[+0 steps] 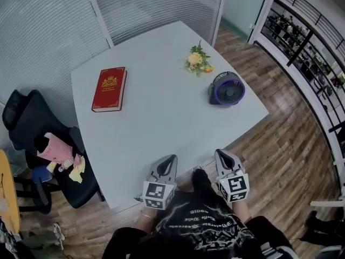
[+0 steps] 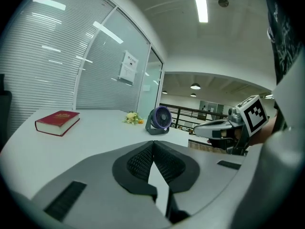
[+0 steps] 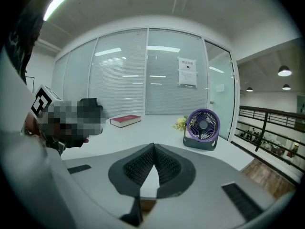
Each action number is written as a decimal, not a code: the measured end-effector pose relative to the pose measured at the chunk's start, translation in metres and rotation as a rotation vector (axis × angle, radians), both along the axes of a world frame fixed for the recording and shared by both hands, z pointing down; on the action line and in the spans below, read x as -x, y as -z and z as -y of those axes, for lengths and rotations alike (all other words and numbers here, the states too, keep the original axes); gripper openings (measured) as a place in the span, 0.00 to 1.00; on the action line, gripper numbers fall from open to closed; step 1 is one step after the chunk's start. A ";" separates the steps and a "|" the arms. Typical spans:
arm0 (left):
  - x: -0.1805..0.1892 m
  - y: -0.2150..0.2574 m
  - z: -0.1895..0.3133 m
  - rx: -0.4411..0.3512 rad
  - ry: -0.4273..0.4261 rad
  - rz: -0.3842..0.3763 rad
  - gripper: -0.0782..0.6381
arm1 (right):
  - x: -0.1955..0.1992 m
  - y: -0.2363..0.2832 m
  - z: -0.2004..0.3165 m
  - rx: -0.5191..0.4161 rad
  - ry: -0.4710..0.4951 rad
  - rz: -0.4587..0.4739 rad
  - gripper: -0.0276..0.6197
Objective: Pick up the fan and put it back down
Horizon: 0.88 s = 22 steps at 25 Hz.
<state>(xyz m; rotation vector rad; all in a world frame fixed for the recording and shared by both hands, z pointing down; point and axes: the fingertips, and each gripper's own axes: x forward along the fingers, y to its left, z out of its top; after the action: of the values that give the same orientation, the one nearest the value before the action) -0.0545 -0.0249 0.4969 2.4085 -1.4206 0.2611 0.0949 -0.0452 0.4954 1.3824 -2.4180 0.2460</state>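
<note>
A small purple fan on a dark base stands upright near the right edge of the pale table; it also shows as the fan and the fan in the gripper views. My left gripper is at the table's near edge, far from the fan, jaws shut with nothing between them. The right gripper hangs beside it, just off the near edge, also shut and empty. From the left gripper view my own jaws meet tip to tip; the right gripper's jaws do the same.
A red book lies on the table's left part. A small bunch of yellow flowers sits behind the fan. A black chair with pink and yellow items stands left of the table. A glass wall is behind; a railing runs along the right.
</note>
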 end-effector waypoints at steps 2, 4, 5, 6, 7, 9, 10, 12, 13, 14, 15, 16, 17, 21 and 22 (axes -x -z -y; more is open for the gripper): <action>-0.002 -0.001 0.001 0.009 -0.008 -0.002 0.14 | 0.001 0.000 0.000 -0.001 -0.001 -0.006 0.05; -0.004 -0.003 0.000 0.016 -0.015 0.006 0.14 | -0.002 0.001 0.001 -0.003 -0.009 -0.007 0.05; -0.005 -0.004 0.000 0.019 -0.020 0.013 0.14 | -0.003 0.001 0.001 -0.005 -0.011 -0.011 0.05; -0.006 -0.004 0.000 0.020 -0.023 0.017 0.14 | -0.005 0.001 0.002 -0.006 -0.015 -0.015 0.05; -0.006 -0.005 0.000 0.021 -0.025 0.018 0.14 | -0.006 0.001 0.003 -0.006 -0.019 -0.018 0.05; -0.006 -0.005 0.001 0.021 -0.025 0.014 0.14 | -0.007 0.000 0.004 -0.005 -0.026 -0.023 0.05; -0.006 -0.005 0.002 0.020 -0.025 0.013 0.14 | -0.007 0.000 0.004 -0.005 -0.029 -0.025 0.05; -0.005 -0.004 0.002 0.019 -0.026 0.013 0.14 | -0.007 0.000 0.005 -0.007 -0.031 -0.028 0.05; -0.004 -0.005 0.002 0.019 -0.026 0.014 0.14 | -0.007 -0.001 0.005 -0.007 -0.032 -0.030 0.05; -0.004 -0.005 0.002 0.020 -0.026 0.015 0.14 | -0.006 -0.001 0.005 -0.007 -0.031 -0.030 0.05; -0.003 -0.005 0.002 0.021 -0.025 0.015 0.14 | -0.005 -0.002 0.005 -0.006 -0.031 -0.028 0.05; -0.003 -0.006 0.003 0.021 -0.023 0.016 0.14 | -0.005 -0.002 0.005 -0.006 -0.031 -0.025 0.05; -0.002 -0.006 0.004 0.022 -0.022 0.017 0.14 | -0.005 -0.002 0.006 -0.006 -0.032 -0.023 0.05; -0.005 -0.005 0.005 0.015 -0.031 0.029 0.14 | -0.009 -0.001 0.007 -0.009 -0.042 -0.026 0.05; -0.006 -0.005 0.006 0.011 -0.036 0.032 0.14 | -0.010 0.000 0.008 -0.011 -0.043 -0.026 0.05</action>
<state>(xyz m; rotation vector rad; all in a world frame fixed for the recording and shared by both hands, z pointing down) -0.0483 -0.0307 0.5016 2.4331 -1.3870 0.3167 0.1047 -0.0528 0.4953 1.4352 -2.3742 0.2244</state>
